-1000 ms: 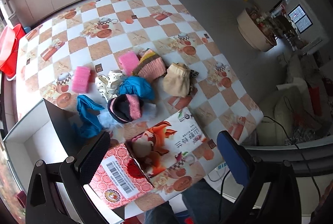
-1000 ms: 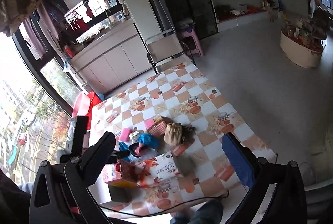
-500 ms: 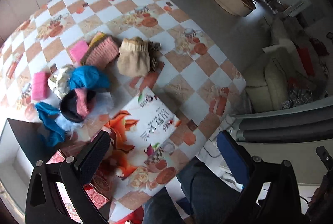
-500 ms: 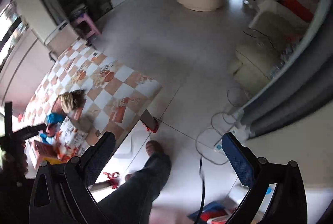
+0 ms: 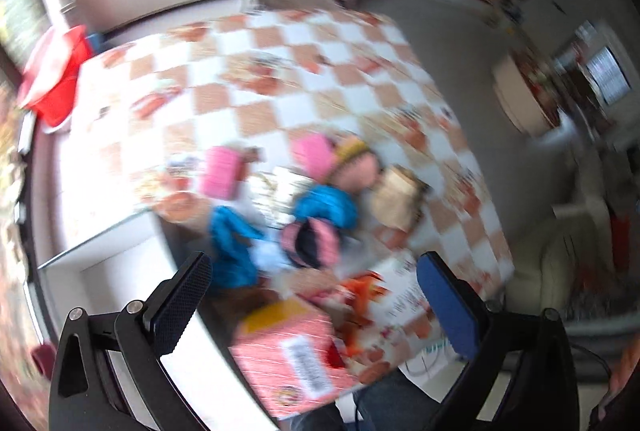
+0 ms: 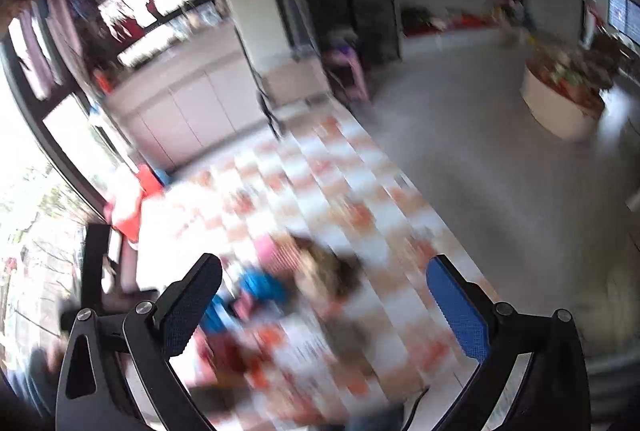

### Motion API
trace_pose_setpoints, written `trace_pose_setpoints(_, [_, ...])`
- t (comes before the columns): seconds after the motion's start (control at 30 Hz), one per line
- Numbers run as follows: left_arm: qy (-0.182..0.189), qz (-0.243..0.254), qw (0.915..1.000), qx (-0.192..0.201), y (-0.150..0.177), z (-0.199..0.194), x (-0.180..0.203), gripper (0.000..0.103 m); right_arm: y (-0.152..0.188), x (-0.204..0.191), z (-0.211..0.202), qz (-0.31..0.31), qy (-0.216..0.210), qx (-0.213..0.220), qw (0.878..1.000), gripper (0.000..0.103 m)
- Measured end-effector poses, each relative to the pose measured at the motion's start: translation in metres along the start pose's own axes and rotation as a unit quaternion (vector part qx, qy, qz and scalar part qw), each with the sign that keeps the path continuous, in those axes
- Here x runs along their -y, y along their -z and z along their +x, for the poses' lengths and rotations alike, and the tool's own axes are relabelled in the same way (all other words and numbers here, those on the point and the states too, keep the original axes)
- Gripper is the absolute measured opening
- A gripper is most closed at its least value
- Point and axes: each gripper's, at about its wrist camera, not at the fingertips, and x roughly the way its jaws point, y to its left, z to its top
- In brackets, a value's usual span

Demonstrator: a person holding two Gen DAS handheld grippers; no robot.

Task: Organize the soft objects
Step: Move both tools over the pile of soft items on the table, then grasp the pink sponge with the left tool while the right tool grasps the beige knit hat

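Fingers of the left gripper (image 5: pixel 314 287) and right gripper (image 6: pixel 324 295) stand wide apart, holding nothing. Half a second ago the right camera faced the floor; now both look blurrily over the checkered table (image 5: pixel 280 71). Soft objects (image 5: pixel 320 199) cluster near its front edge, beside the printed box (image 5: pixel 304 343).
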Motion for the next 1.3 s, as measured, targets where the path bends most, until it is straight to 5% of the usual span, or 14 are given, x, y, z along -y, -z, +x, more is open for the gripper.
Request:
trace_pose_setpoints(0.17, [-0.041,-0.080,0.9959,0.008,-0.016,-0.001,-0.038,0.102,-0.036,-0.018,0.066,0.004,-0.103,-0.045,0.994,0.103])
trace_pose_setpoints(0.3, [-0.062,-0.113,0.9916,0.010,-0.035,0.015,-0.046,0.102,-0.038,-0.031,0.118,-0.024,-0.120,-0.098,0.988,0.103])
trace_pose_setpoints(0.6, [-0.086,-0.132,0.9865,-0.047,-0.077,0.084,-0.047,0.102,0.008,-0.047,0.235,-0.136,-0.064,-0.269,0.951,0.103])
trace_pose_setpoints(0.77, [-0.098,-0.145,0.9810,-0.084,-0.091,0.124,-0.055,0.102,0.026,-0.028,0.276,-0.129,-0.052,-0.330,0.934,0.103])
trace_pose_setpoints(1.3, [-0.141,-0.126,0.9690,-0.159,-0.094,0.229,-0.080,0.102,0.079,0.028,0.314,-0.115,-0.018,-0.379,0.918,0.103])
